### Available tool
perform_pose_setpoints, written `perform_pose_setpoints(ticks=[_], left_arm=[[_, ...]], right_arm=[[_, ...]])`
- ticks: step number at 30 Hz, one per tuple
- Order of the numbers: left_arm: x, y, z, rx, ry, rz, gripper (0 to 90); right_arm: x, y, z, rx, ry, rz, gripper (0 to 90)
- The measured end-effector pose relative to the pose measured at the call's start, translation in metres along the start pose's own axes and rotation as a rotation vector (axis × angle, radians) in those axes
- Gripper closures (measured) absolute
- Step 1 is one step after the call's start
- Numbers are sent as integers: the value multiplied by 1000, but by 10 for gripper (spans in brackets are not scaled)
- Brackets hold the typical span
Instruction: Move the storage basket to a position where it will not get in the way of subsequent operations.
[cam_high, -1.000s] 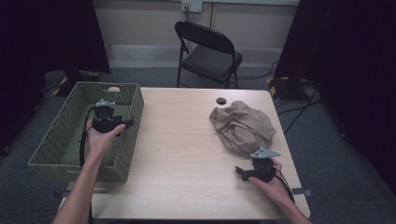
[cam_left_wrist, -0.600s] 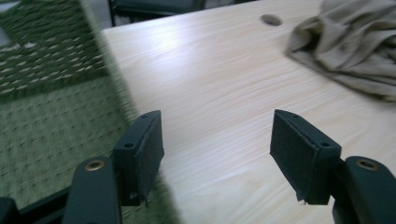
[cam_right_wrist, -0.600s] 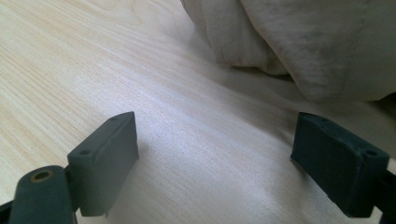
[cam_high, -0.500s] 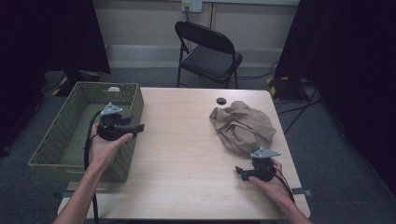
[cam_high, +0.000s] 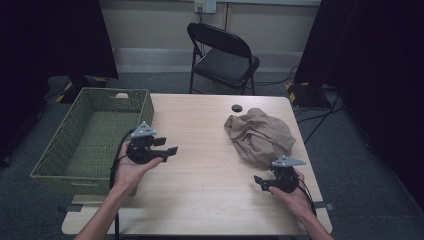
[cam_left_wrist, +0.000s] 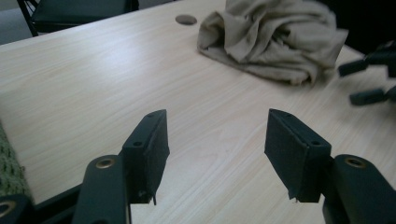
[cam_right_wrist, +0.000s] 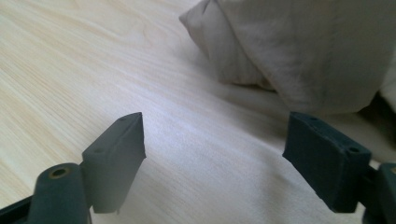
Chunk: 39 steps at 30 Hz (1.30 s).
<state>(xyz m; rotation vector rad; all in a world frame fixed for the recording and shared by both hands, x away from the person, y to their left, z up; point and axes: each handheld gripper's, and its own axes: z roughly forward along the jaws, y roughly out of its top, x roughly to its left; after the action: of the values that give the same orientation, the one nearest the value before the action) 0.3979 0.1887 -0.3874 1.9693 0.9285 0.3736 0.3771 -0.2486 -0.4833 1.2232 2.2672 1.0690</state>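
Tabletop (cam_high: 210, 185) of pale wood grain carries everything in play, with a black folding chair (cam_high: 222, 52) standing behind its far edge. Next in size, a green woven basket (cam_high: 57, 155) sits at the left end of the tabletop, its near right corner just beside the person's left hand.

On the right half lies a crumpled beige cloth (cam_high: 260, 135), bunched into a loose heap of folds, with a small dark round hole (cam_high: 236, 108) in the tabletop just beyond its far left corner. In the left gripper view the cloth (cam_left_wrist: 275, 39) rests well ahead across bare wood; in the right gripper view the cloth (cam_right_wrist: 317, 51) lies close ahead, its folded edge near the fingers but not between them.

The left gripper (cam_high: 169, 147) is held above the tabletop just right of the basket, pointing toward the cloth and well apart from it. Its fingers (cam_left_wrist: 152, 149) stand apart with only bare wood showing in the gap; they have just been narrowing a little, and they grasp nothing.

The right gripper (cam_high: 259, 182) is held low near the front right corner of the tabletop, just on the near side of the cloth, pointing left. Its fingers (cam_right_wrist: 116, 154) are spread wide and released, having just been closing slightly, with nothing but wood grain between them. It also appears at the right edge of the left gripper view.
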Motion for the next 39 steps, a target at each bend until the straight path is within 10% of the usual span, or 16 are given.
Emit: perform_pose_setpoints(ticks=[12, 14, 16, 18, 23, 28, 39], left_arm=[[-10, -36, 53, 165, -30, 41, 390], [-4, -42, 56, 148, -73, -46, 385], [-3, -47, 59, 171, -42, -5, 378], [0, -53, 62, 169, -66, -47, 357], [-1, -63, 70, 209, -23, 22, 324], [-1, -73, 75, 226, -16, 5, 313], [-11, -81, 79, 195, 50, 79, 194]], right_arm=[[3, 21, -14, -45, 30, -50, 277], [1, 30, -18, -70, 33, -45, 277], [-2, 41, -21, -105, 23, -37, 274], [-7, 52, -22, -123, 20, -31, 266], [-29, 75, -11, -148, -9, 18, 210], [-43, 90, 3, -154, -70, -5, 158], [-48, 82, 37, -96, -99, -6, 139]])
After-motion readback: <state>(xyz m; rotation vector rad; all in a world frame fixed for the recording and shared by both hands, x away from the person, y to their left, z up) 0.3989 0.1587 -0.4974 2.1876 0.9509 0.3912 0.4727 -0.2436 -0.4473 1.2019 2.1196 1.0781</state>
